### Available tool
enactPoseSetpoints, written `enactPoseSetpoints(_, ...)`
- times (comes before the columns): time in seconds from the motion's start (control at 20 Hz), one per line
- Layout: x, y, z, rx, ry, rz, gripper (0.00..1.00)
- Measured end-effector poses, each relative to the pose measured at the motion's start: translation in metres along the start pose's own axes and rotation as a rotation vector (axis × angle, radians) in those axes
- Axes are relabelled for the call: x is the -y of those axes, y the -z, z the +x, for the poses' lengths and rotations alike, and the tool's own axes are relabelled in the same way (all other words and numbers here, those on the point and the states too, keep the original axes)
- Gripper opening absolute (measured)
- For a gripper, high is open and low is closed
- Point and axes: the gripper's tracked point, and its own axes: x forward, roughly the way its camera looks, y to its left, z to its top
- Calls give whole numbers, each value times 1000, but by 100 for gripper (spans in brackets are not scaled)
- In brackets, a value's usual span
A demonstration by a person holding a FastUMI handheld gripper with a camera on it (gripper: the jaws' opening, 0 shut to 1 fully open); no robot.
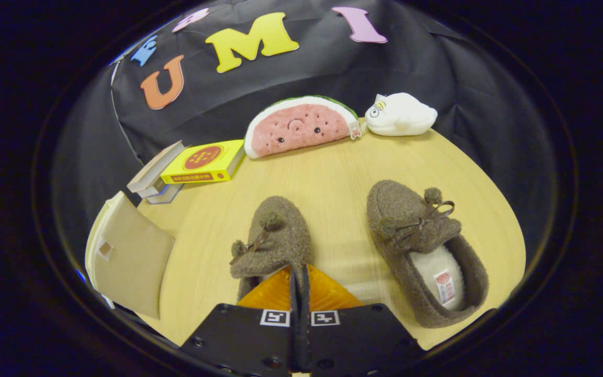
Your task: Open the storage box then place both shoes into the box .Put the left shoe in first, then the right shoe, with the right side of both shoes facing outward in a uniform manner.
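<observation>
Gripper view, left to right, landmark left shoe [272, 238]. Storage box [129, 259] sits well left of left shoe on table [327, 178], lid flap tilted. Books [186, 167] beyond it. Your gripper [299, 277] has fingers pressed together, tips at left shoe's heel opening; whether they pinch its rim, cannot tell. Watermelon plush [299, 125] far beyond left shoe. Right shoe [427, 251] lies right of left shoe, apart. White plush [400, 114] beyond that.
</observation>
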Motion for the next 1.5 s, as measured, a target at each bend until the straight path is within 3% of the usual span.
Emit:
enactPoseSetpoints(0.3, -64, -12, -43, 19, -106, 83, 0)
enactPoseSetpoints(0.85, -286, -45, -111, 13, -330, 207, 0)
enactPoseSetpoints(1.15, -376, -5, -89, -4, -314, 242, 0)
enactPoseSetpoints(1.5, -424, 55, -43, -58, -231, 283, 0)
